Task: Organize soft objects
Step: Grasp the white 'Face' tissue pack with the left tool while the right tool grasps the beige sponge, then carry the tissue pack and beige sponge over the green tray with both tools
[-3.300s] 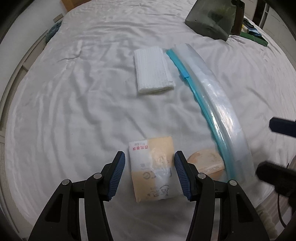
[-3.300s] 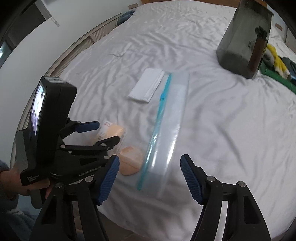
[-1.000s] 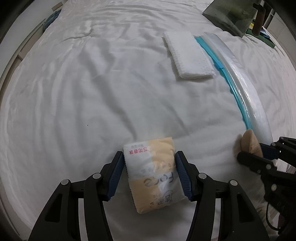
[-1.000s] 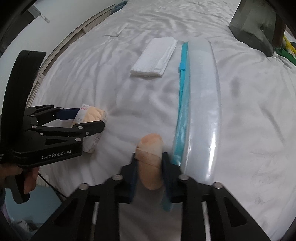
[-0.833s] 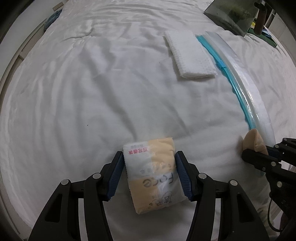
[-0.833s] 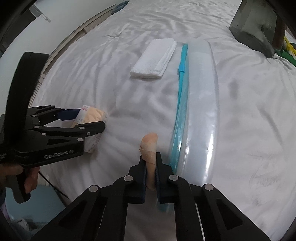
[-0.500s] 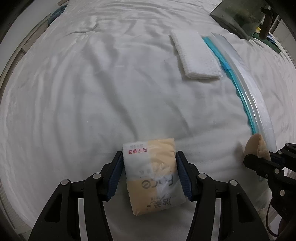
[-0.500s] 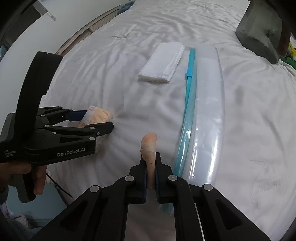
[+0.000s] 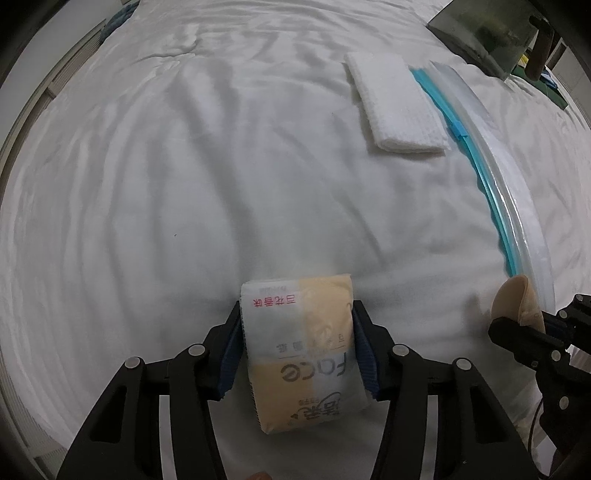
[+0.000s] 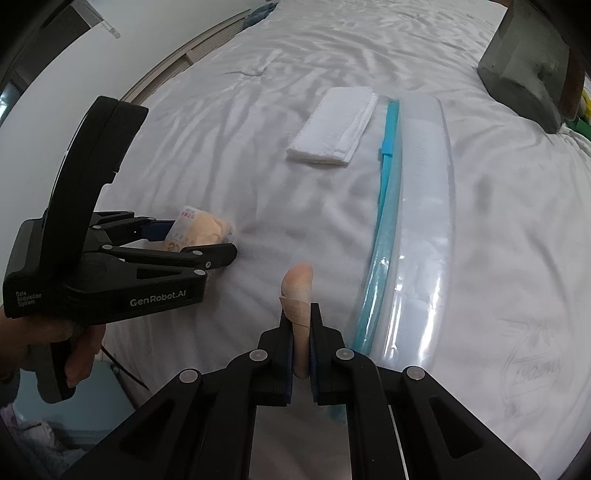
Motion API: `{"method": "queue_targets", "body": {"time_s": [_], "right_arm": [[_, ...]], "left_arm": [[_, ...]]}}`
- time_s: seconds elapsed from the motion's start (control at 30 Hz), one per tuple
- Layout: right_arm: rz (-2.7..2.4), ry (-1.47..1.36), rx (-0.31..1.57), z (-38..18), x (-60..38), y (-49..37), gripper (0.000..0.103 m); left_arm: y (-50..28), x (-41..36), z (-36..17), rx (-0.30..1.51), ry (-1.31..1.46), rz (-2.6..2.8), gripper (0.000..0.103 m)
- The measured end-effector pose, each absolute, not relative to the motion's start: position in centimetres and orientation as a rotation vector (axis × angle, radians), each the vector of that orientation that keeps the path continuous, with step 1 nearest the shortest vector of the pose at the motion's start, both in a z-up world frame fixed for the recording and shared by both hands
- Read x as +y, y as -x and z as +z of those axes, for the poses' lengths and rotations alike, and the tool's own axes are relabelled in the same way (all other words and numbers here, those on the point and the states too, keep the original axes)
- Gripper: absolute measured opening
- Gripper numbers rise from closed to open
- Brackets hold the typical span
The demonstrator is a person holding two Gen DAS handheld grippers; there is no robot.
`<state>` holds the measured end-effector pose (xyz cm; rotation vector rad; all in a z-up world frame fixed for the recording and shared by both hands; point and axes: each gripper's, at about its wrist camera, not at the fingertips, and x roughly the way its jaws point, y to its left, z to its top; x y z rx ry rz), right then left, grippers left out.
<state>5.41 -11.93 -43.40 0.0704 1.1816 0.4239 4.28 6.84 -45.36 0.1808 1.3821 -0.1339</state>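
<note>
Left wrist view: my left gripper [image 9: 297,345] is clamped on the tissue pack [image 9: 303,350], one blue pad pressed against each side. The pack is orange and white, printed side up, and sticks out past the fingertips over the white sheet [image 9: 184,166]. Whether it touches the sheet I cannot tell. Ahead and to the right lies a folded white cloth [image 9: 397,107], and just beside its right edge runs the clear zip bag [image 9: 491,147], its blue zipper strip on the side facing the cloth. A dark box [image 9: 480,33] stands at the far right.

Right wrist view: my right gripper [image 10: 301,336] is pinched tight on a tan sponge [image 10: 297,291], held on edge so it stands up thin between the pads, its rounded end poking forward. The sponge sits just left of the bag's near end, close to the zipper strip. My left gripper shows at the left of this view, holding the pack well apart from the sponge. The cloth lies farther up the bed, touching or nearly touching the bag's zipper edge.
</note>
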Motion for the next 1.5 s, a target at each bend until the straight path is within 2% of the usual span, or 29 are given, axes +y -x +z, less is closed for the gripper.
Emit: {"method": "queue_targets", "body": {"time_s": [0.7,1.5], "right_arm": [[0.483,-0.041,1.160,-41.7,-12.3,-5.1,0.006],[0.494,-0.026,1.073,-33.4,-18.7,-5.3,0.006]], "left_arm": [[-4.8,5.8,-43.2,1.357,-0.192,-0.101,0.046],[-5.8,-1.6,-35.0,1.287,-0.174,-0.104,0.046]]}}
